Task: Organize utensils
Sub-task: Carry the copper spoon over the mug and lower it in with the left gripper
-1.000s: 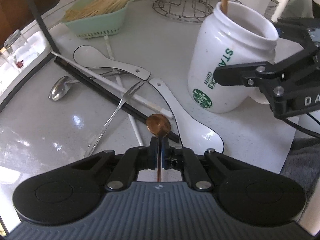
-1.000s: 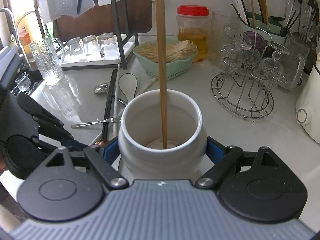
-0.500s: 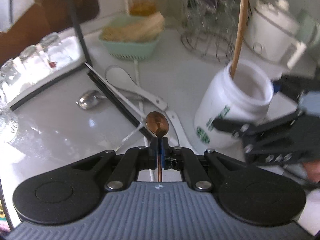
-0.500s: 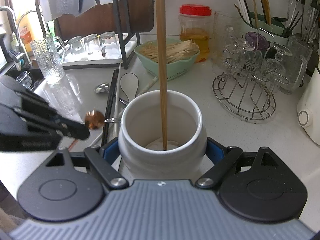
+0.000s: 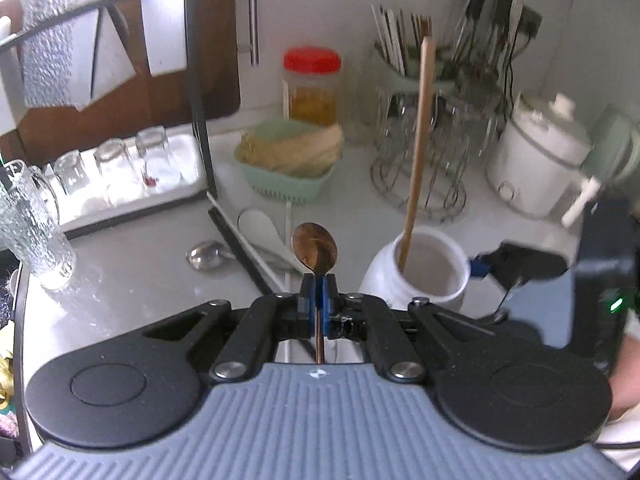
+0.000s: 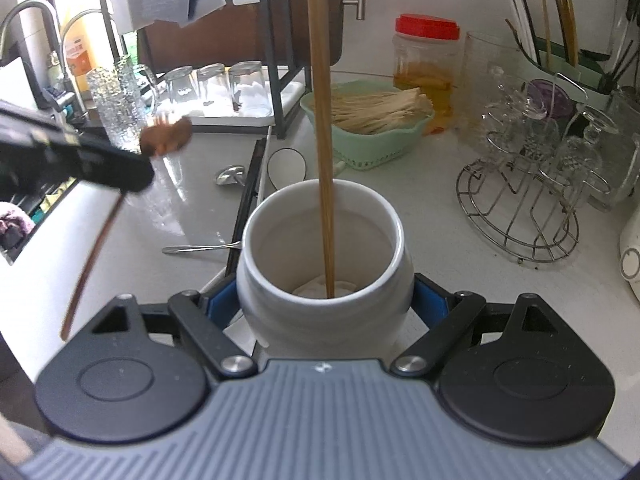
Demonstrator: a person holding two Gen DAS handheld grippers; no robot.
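Kitchen clutter lines the back of a pale worktop [image 6: 440,240]: a green basket [image 6: 384,136] of straw-coloured sticks, a red-lidded jar [image 6: 426,60], a wire glass rack [image 6: 524,216] and a tray of upturned glasses [image 6: 212,88]. Near the middle stands a white ceramic jar [image 6: 324,280] with one wooden chopstick [image 6: 322,120] leaning out of it; the right gripper [image 6: 324,300] is clamped around the jar's body, its blue pads pressing both sides. The left gripper [image 5: 318,292] is clenched on the thin neck of a copper spoon [image 5: 315,250], bowl forward and handle hanging behind the jaws, held in the air to the left of the jar and above the worktop. Loose on the worktop behind it lie a white ceramic spoon [image 5: 262,230], a steel spoon [image 5: 206,254], a fork [image 6: 200,247] and a black and a white chopstick [image 5: 244,248]. The step in hand looks like dropping the copper spoon into the jar. To do it well, the left gripper should carry the spoon above the rim, tip it so the long handle points down into the opening, keep clear of the leaning chopstick, and let go only once the handle is well inside, while the right gripper holds the jar steady against tipping.
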